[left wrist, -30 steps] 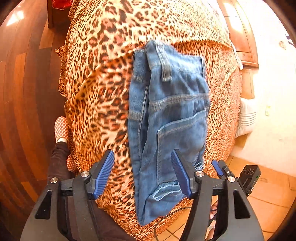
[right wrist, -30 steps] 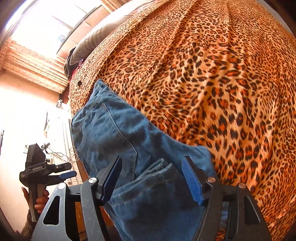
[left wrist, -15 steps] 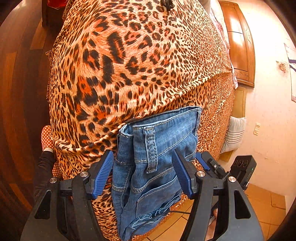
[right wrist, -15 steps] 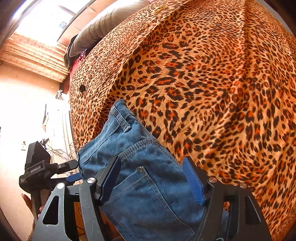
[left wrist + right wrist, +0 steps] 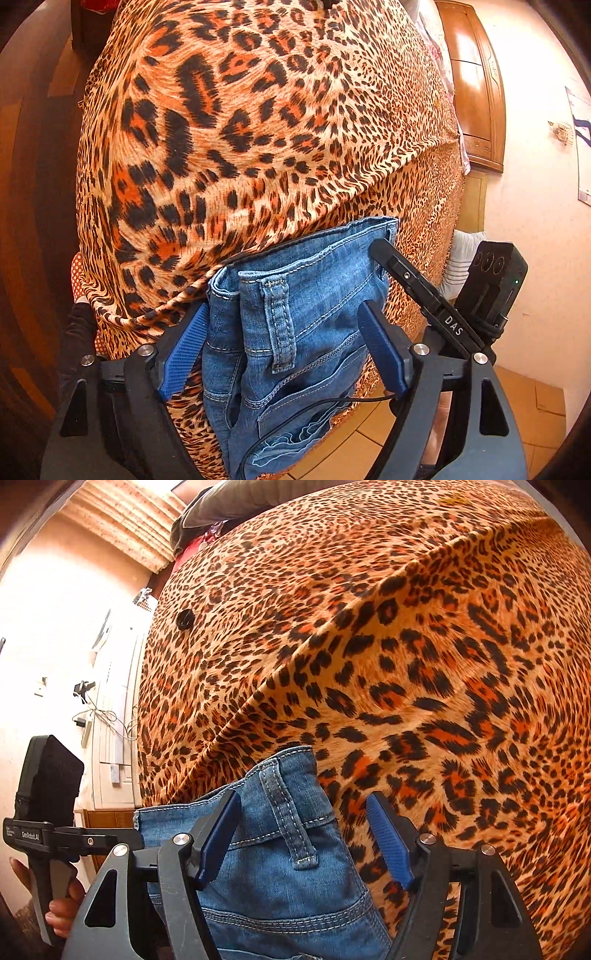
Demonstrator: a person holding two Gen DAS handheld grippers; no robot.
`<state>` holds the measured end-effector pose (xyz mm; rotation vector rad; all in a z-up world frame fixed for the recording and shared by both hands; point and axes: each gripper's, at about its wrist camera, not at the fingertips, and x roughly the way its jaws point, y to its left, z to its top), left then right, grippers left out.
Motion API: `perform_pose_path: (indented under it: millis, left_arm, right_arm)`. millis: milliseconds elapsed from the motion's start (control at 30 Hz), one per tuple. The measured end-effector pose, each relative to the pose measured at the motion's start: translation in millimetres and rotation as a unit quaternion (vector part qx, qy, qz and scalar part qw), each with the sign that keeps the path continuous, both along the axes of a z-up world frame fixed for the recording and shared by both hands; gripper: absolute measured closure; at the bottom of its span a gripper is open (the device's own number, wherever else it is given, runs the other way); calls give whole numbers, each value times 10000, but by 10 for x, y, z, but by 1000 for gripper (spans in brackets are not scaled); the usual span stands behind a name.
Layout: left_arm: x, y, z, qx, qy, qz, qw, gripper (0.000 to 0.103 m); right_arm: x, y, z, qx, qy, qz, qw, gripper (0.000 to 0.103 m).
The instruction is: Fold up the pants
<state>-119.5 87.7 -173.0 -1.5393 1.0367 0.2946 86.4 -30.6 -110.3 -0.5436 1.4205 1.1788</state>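
Folded blue jeans (image 5: pixel 295 332) lie at the near edge of a leopard-print bed cover (image 5: pixel 240 129), waistband and belt loop facing away, the lower part hanging over the edge. My left gripper (image 5: pixel 284 347) is open, its blue pads on either side of the waistband's left part. My right gripper (image 5: pixel 306 838) is open, with the other waistband corner (image 5: pixel 280 812) between its pads. Each gripper shows in the other's view: the right gripper's finger (image 5: pixel 417 291) at the jeans' right corner, the left gripper (image 5: pixel 55 834) at the left.
The bed cover (image 5: pixel 369 646) stretches far ahead. A wooden floor (image 5: pixel 29 184) lies left of the bed, tiled floor (image 5: pixel 517 406) lower right. A wooden headboard (image 5: pixel 476 92), a pink wall and a white cabinet (image 5: pixel 114 720) with cables stand around.
Both grippers have come down and forward to the jeans' waistband end. The jeans now fill less of each view and sit between the open pads. Both stayed open.
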Motion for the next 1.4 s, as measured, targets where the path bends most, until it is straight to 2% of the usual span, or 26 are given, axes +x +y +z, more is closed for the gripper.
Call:
perform_pose_path:
  millis: [33,67,100,167,267,367,467,600,767,933,1133,1267,1400]
  left_arm:
    - [15,-23,28,75,-10,-54,10000,23]
    - [23,-45,47,166,-13,-95,9998,34]
    - [33,-66,59,271,42,-145,9995,58]
    - [42,-87,51,377,128,-213,9990,77]
    - [18,-120,151,491,10,-159,9987,84]
    - [60,-228,407,971,-99,-384,9945,86]
    - [135,-371,697,1549,-188,-681,9854,87]
    - [202,-649,1096,2269,-358,-1060,9675,87]
    - [180,-1031,1483,2848,-566,-1487,9453,87]
    - [108,-1409,1660,2946,-761,-1831,9348,87]
    - [19,-1996,1698,3011,-856,-2441,9179,87]
    - [11,-2377,1568,2886,-855,-2877,9092,87]
    - [28,-2767,1230,2570,-695,-3346,9040,87]
  right_arm:
    - [-36,29,7,3,-43,152,9999,50]
    - [-83,77,-8,-92,-163,257,9995,67]
    - [-126,87,3,-120,-225,322,9992,68]
    - [-174,108,35,-120,-320,408,9986,74]
    - [-197,41,166,98,-330,351,9988,80]
    - [-226,-104,368,372,-244,261,9987,82]
    - [-226,-296,604,703,-174,133,9973,83]
    - [-239,-604,918,1155,-94,-73,9932,83]
    - [-297,-1133,1290,1665,-12,-305,9856,83]
    - [-432,-1734,1487,2015,20,-535,9780,83]
    - [-593,-2454,1426,2182,106,-901,9717,83]
    - [-718,-2884,1289,2185,154,-1142,9690,82]
    - [-861,-3247,1090,2008,44,-1248,9716,79]
